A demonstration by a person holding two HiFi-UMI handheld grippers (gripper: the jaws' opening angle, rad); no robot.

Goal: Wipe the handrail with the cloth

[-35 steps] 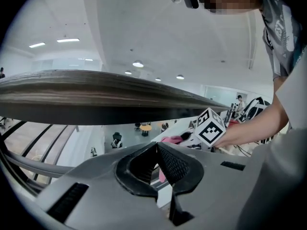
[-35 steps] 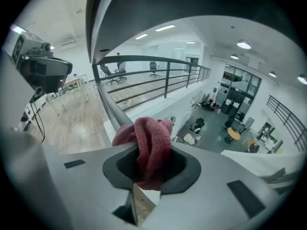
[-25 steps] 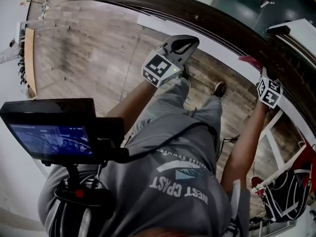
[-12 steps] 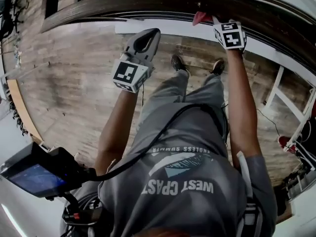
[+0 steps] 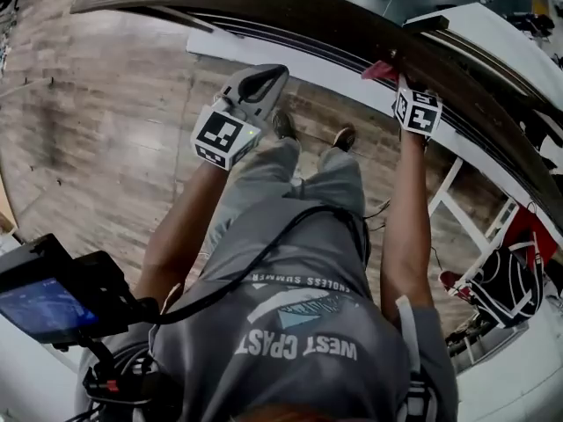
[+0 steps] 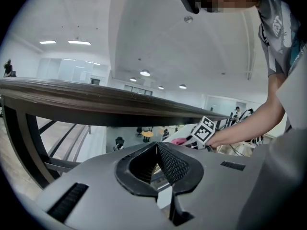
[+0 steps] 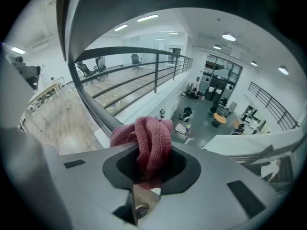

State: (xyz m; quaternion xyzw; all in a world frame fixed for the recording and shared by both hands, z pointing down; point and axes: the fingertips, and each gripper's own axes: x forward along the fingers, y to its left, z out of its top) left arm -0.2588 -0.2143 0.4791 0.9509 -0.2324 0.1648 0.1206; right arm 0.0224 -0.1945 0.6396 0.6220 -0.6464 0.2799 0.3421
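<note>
The long dark wooden handrail [image 5: 290, 11] is running from the far left of the head view and curving down toward the near right, its long axis lying across the person's front. The pink knitted cloth [image 5: 381, 70] is sitting bunched against the near edge of that rail, right of centre. The right gripper [image 5: 398, 86] is clamping the cloth; in the right gripper view the cloth [image 7: 151, 143] is bulging up out of the closed jaws in thick folds, with the right gripper [image 7: 151, 169] pointing out past the rail toward a lower floor.

The left gripper [image 5: 264, 79] is hovering left of the cloth and apart from the rail, over the wood-plank floor [image 5: 106, 130]. In its own view the left gripper [image 6: 157, 162] is showing its jaws pressed together with nothing between them, and the handrail [image 6: 96, 102] is stretching across above it, with the cloth [image 6: 178, 141] small at the right.

The person's grey T-shirt [image 5: 299, 323] is showing "WEST COAST" upside down, with "ENDLESS SUMMER" in smaller letters.

A black bag [image 5: 501, 284] is lying at the near right; its contents cannot be made out.
</note>
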